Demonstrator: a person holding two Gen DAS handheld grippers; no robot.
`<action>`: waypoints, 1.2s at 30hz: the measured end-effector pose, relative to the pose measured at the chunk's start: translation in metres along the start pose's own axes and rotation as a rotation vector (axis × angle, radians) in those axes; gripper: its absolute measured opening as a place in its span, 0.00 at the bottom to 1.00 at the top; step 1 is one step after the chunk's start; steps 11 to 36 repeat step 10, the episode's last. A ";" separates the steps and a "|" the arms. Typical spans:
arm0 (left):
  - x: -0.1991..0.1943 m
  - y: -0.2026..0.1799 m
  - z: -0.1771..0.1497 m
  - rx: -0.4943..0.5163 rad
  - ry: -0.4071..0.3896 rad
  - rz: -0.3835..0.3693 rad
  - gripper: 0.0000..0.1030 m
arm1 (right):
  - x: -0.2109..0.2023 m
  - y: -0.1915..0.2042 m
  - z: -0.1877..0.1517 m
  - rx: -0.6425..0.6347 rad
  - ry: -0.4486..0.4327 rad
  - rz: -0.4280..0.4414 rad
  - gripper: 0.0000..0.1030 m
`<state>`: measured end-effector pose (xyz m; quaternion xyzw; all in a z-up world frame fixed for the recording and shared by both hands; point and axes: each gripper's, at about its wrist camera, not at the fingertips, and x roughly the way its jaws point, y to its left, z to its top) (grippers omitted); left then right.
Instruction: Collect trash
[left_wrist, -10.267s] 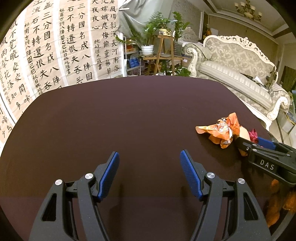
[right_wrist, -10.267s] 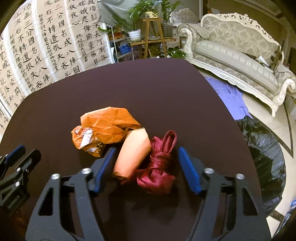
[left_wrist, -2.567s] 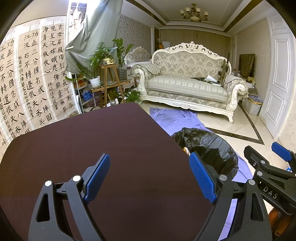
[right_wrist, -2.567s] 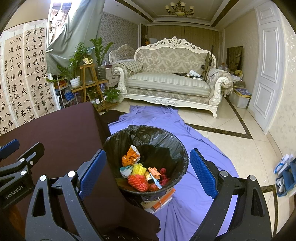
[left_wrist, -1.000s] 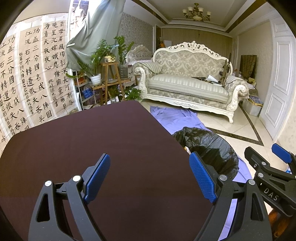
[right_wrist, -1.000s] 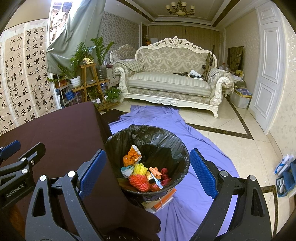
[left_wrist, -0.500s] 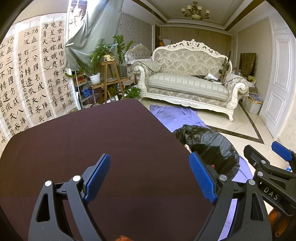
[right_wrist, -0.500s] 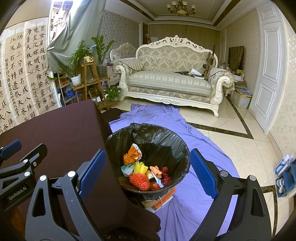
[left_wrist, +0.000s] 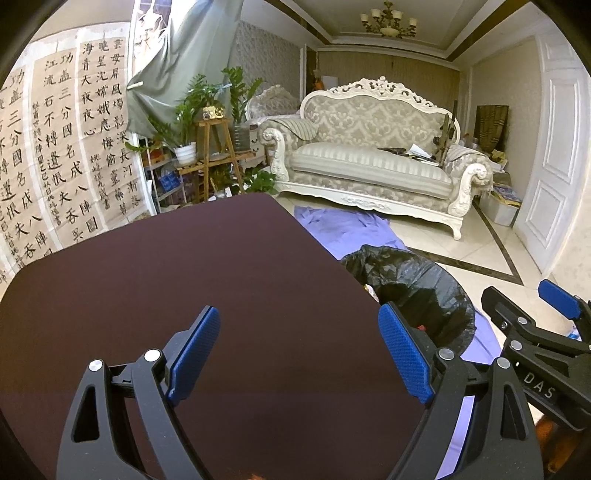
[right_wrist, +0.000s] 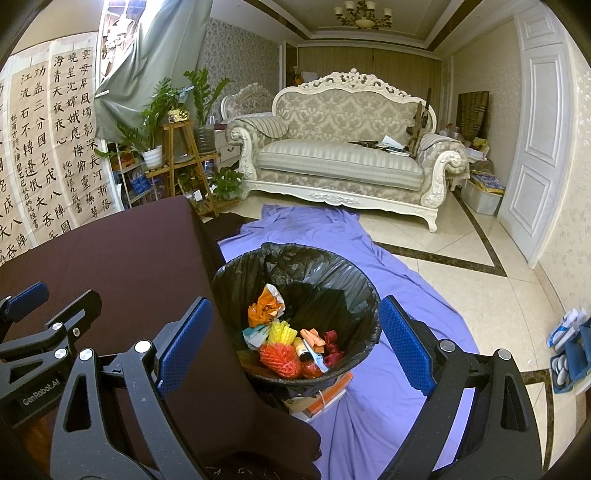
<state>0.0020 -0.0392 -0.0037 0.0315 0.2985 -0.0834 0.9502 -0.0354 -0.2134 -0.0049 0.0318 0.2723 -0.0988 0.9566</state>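
Trash (right_wrist: 291, 347) lies heaped in a black-lined bin (right_wrist: 354, 291) on a purple sheet (right_wrist: 406, 295) just beside the dark desk (left_wrist: 184, 280). The right gripper (right_wrist: 293, 343) hangs wide open and empty above the bin; the left gripper (left_wrist: 299, 350), equally wide and empty, hovers over the desk.

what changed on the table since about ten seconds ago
The orange wrapper, peach piece and red cloth that lay on the dark table are now in the black-lined bin. The right gripper, then around them, hangs open over it. The left gripper stays open and empty.
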 end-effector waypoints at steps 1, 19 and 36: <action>0.000 0.001 0.001 0.001 -0.001 0.003 0.83 | 0.000 0.001 0.000 -0.001 0.001 0.000 0.87; 0.009 0.020 0.000 -0.045 0.049 0.030 0.83 | -0.005 0.011 -0.005 -0.018 0.011 0.018 0.87; 0.009 0.020 0.000 -0.045 0.049 0.030 0.83 | -0.005 0.011 -0.005 -0.018 0.011 0.018 0.87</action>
